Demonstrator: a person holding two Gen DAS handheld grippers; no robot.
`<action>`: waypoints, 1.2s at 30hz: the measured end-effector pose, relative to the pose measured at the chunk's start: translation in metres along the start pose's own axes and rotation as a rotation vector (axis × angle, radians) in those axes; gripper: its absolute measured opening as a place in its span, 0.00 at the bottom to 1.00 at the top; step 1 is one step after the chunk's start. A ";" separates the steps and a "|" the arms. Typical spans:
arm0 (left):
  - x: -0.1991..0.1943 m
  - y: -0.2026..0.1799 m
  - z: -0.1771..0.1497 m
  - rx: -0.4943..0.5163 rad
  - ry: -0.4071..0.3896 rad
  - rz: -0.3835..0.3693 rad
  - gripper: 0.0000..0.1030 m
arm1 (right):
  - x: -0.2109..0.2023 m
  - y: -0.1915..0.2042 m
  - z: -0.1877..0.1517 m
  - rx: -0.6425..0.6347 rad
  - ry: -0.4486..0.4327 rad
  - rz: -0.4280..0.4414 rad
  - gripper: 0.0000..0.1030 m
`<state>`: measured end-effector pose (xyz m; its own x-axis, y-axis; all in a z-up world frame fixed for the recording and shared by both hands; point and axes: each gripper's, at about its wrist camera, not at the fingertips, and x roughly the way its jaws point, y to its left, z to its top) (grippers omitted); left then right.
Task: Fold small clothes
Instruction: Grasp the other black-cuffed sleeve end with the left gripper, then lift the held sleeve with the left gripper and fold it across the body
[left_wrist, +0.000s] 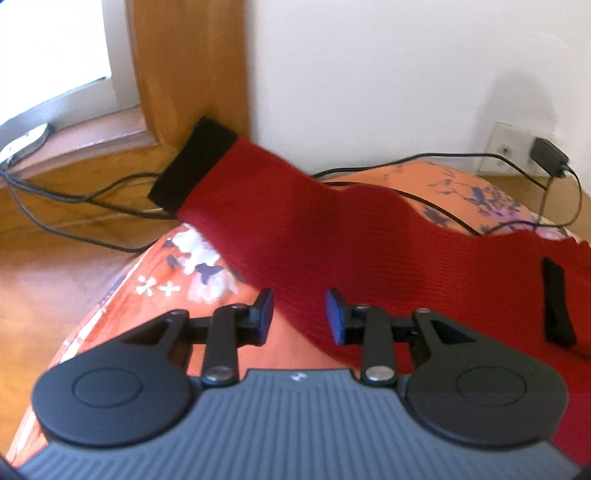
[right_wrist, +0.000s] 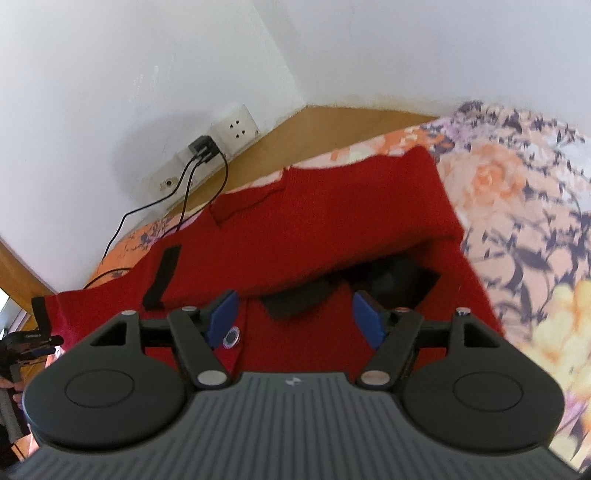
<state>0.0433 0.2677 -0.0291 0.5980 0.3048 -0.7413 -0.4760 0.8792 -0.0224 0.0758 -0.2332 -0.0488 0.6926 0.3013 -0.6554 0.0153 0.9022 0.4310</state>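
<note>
A red knit sweater (left_wrist: 369, 251) lies on a floral orange bedsheet (left_wrist: 155, 295). In the left wrist view its sleeve with a black cuff (left_wrist: 192, 166) stretches up-left past the bed's edge. My left gripper (left_wrist: 300, 314) is open, with the sleeve's lower edge between its blue pads. In the right wrist view the sweater (right_wrist: 314, 206) has its other sleeve folded across the body, black cuff (right_wrist: 399, 280) just ahead of my right gripper (right_wrist: 295, 315). That gripper is open above the red front, near a round button (right_wrist: 232, 338). A black strap (right_wrist: 162, 277) is sewn at the left.
Black cables (left_wrist: 74, 195) trail over the wooden floor (left_wrist: 48, 266) to a charger (right_wrist: 202, 147) plugged into wall sockets (right_wrist: 236, 127). A wooden door frame (left_wrist: 192, 66) stands behind the cuff. White walls close the corner. A hand holds the left gripper (right_wrist: 29, 341) at the far left.
</note>
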 end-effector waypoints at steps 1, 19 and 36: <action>0.004 0.005 0.001 -0.015 0.002 -0.006 0.33 | 0.000 0.002 -0.005 0.005 0.002 -0.003 0.73; 0.051 0.058 0.008 -0.281 -0.043 -0.127 0.33 | -0.003 0.012 -0.030 0.065 -0.007 -0.096 0.74; 0.057 0.056 0.003 -0.340 -0.133 -0.177 0.57 | 0.009 0.030 -0.028 0.040 0.004 -0.078 0.74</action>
<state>0.0529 0.3350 -0.0708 0.7576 0.2237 -0.6132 -0.5306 0.7583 -0.3789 0.0626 -0.1951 -0.0595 0.6850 0.2315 -0.6908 0.0982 0.9102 0.4024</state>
